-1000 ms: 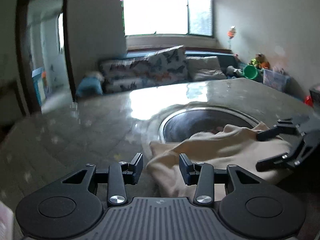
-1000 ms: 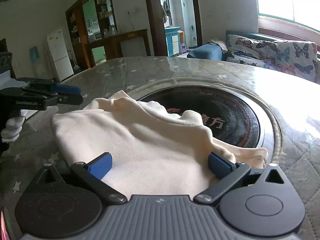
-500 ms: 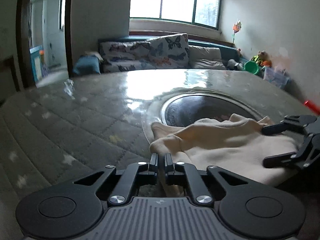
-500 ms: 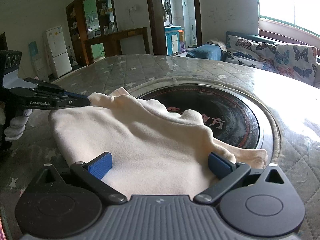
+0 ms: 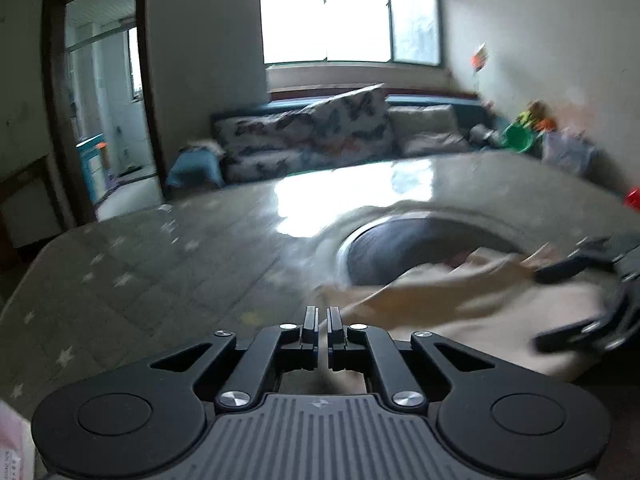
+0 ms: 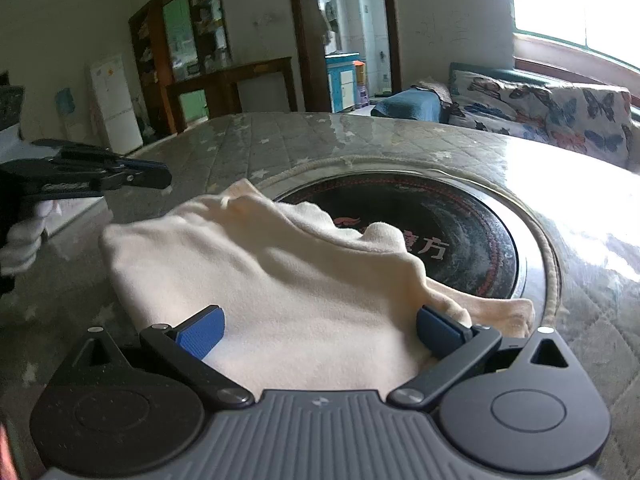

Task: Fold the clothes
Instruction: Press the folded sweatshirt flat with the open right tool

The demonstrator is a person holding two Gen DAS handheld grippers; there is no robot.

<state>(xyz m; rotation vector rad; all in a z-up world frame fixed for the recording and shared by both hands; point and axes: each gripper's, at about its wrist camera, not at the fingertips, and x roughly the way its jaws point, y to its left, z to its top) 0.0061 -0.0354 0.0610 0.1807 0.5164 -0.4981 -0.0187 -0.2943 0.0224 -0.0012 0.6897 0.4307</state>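
Cream garment bunched on the table, half over the round recess.

Your right gripper (image 6: 318,330) is spread wide, its blue pads (image 6: 200,332) flanking the near edge of the cream garment (image 6: 280,280) without pinching it. Ahead of it the cloth slumps over the rim of the round black recess (image 6: 460,224) in the quilted table (image 6: 280,140); only the cloth's far folds lie inside, with red lettering showing on the bare black surface. Your left gripper (image 5: 323,322) is clenched with only a thin slit between its fingers, and nothing shows in that slit; in the right wrist view it hangs off the garment's left corner, apart from the cloth. From the left wrist view the garment sits ahead and right, blurred.
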